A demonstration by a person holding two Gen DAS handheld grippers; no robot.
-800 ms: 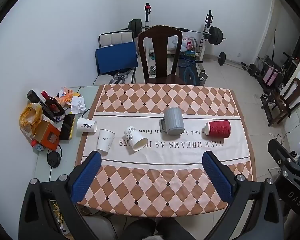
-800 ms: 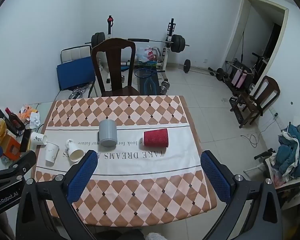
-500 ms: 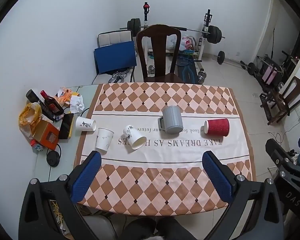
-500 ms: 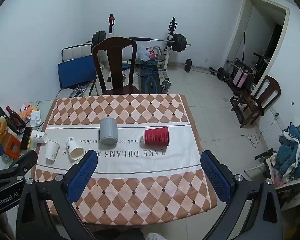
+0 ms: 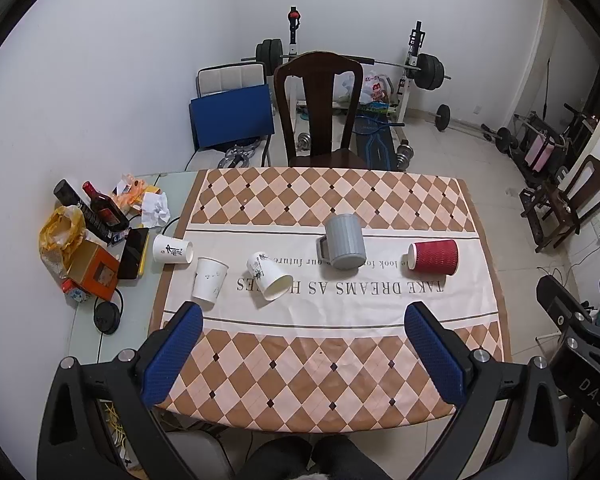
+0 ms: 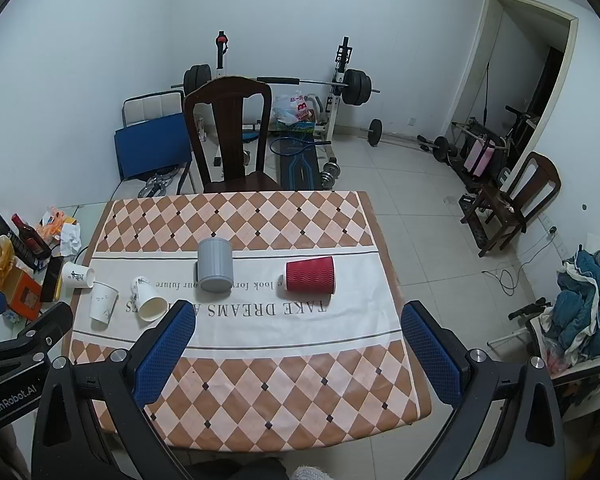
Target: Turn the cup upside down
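Both grippers rose slightly (jaws open) above "TAKE DREAMS" tablecloth [image 5: 340,200], 5 cups.

1. Left gripper [image 5: 303,350]: held high and level, jaws spread wide, nothing between them; blue pads [image 5: 171,354] face inward on black finger arms
2. Right gripper [image 6: 299,348]: same posture, raised, jaws wide apart and empty; blue pads [image 6: 430,350] clean and unobstructed
3. The two tools sit side by side; the left gripper's black body shows at the lower left edge of the right wrist view, the right's at the lower right edge of the left view
4. Neither gripper touches anything
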